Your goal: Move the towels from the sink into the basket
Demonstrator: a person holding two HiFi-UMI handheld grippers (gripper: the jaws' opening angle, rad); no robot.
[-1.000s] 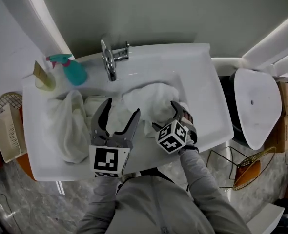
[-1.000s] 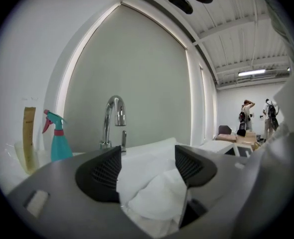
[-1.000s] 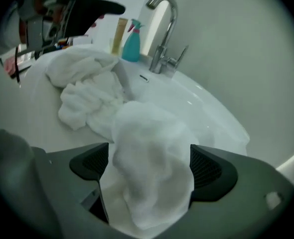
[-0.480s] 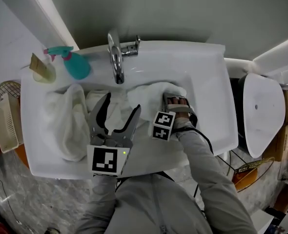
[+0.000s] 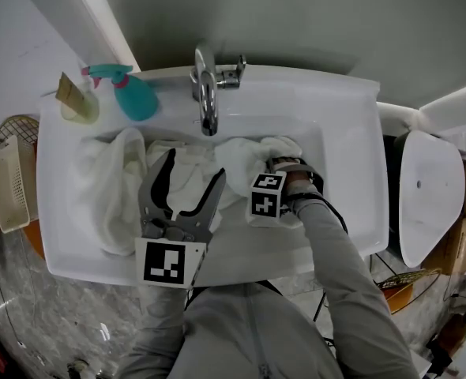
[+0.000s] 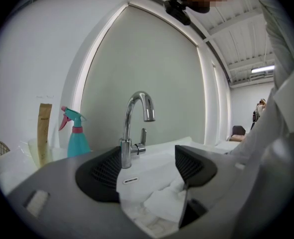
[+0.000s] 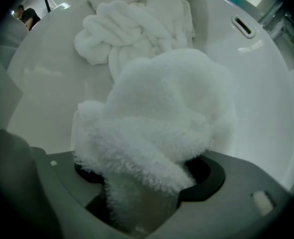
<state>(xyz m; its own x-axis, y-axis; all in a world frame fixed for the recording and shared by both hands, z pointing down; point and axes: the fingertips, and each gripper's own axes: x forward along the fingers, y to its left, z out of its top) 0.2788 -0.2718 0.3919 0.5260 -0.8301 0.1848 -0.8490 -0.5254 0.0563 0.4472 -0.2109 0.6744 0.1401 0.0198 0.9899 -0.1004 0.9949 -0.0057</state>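
Note:
Several white towels lie in the sink [image 5: 343, 172]: one heaped at the right [image 5: 245, 158], one in the middle [image 5: 187, 181], one draped over the left rim [image 5: 110, 188]. My right gripper [image 5: 284, 168] points straight down into the basin. Its jaws have just been closing, and a fold of the right towel [image 7: 162, 118] bulges up between them, pressed by the right gripper [image 7: 147, 178]. Another bunched towel [image 7: 132, 29] lies beyond. My left gripper [image 5: 194, 165] hovers open over the middle towel, nothing between its jaws; in its own view the left gripper [image 6: 147, 171] faces the faucet [image 6: 132, 128].
A chrome faucet [image 5: 207, 93] stands at the back of the sink, with a teal spray bottle [image 5: 134, 97] and a tan bottle [image 5: 75, 101] to its left. A cream basket [image 5: 8, 184] sits on the floor left of the sink. A white toilet [image 5: 434, 188] stands to the right.
My right gripper has sunk into the basin onto the right towel and rolled at the wrist, its marker cube turning. My left gripper has shifted slightly toward the faucet, still open.

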